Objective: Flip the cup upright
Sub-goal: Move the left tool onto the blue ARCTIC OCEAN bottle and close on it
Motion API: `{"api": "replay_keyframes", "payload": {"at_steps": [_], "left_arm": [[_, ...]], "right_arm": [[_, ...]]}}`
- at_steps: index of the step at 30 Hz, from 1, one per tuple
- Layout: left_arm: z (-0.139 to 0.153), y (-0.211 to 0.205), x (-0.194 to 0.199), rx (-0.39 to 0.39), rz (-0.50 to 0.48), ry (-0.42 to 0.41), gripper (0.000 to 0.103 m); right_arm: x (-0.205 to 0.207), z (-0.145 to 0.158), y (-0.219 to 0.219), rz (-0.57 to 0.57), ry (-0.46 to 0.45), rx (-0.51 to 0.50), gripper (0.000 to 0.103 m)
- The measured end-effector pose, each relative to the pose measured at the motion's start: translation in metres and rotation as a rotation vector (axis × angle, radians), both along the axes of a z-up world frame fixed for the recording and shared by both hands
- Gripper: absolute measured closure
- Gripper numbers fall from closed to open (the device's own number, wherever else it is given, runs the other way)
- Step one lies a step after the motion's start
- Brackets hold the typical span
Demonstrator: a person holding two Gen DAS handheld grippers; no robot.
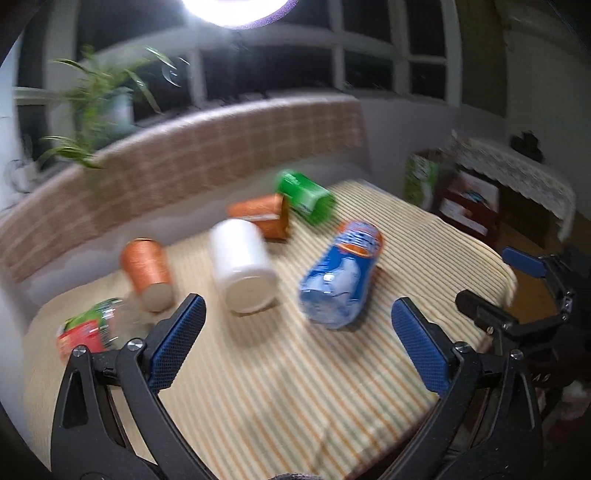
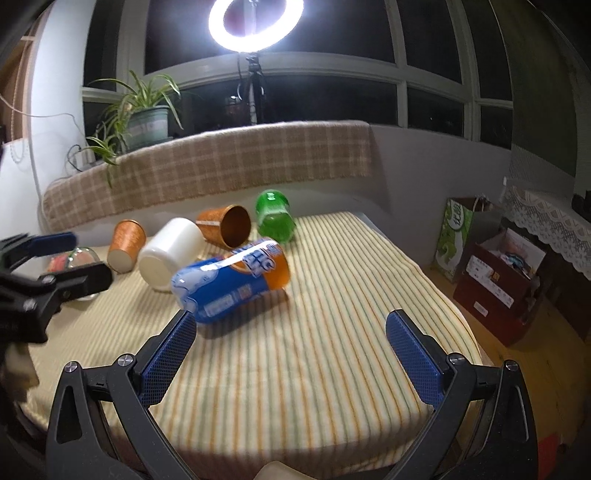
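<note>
Several cups lie on their sides on the striped tablecloth (image 1: 288,387). A white cup (image 1: 242,269) lies with its base toward me; it also shows in the right wrist view (image 2: 168,251). A blue-labelled cup (image 1: 341,273) lies to its right, also in the right wrist view (image 2: 231,282). Two orange cups (image 1: 147,273) (image 1: 264,216), a green cup (image 1: 306,197) and a clear red-and-green cup (image 1: 90,328) lie around them. My left gripper (image 1: 297,321) is open and empty, short of the white and blue cups. My right gripper (image 2: 291,332) is open and empty, right of the blue cup.
A checked cushion back (image 2: 207,173) runs behind the table. A potted plant (image 2: 146,118) and a ring light (image 2: 255,18) stand at the window. Boxes (image 2: 498,273) and a green bag (image 2: 452,236) sit on the floor at the right. The table edge (image 2: 465,332) drops off at right.
</note>
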State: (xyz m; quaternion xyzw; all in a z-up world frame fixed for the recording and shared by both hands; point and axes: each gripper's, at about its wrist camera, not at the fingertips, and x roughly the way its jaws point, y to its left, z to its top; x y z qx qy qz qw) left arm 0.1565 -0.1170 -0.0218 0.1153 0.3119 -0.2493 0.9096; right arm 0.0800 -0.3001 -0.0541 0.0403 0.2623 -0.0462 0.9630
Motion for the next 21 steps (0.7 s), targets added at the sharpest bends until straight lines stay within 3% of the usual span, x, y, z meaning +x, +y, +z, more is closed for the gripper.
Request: {"api": "replay_keyframes", "payload": {"at_steps": [8,11,21], "left_arm": [[-0.019,-0.055,0.044,0.164,-0.146,0.122,0.007],[-0.031,-0.073,0.06,0.225,-0.182,0.189,0.013],[-0.054,-0.107,0.086,0.362,-0.246,0.254,0.013]], "right_arm": [[0.002,-0.013,-0.016,-0.01,0.048,0.023,0.001],[0.001,-0.016,-0.023,-0.016,0.052,0.033,0.001],[0.005,-0.023,-0.037,-0.023,0.057,0.074,0.001]]}}
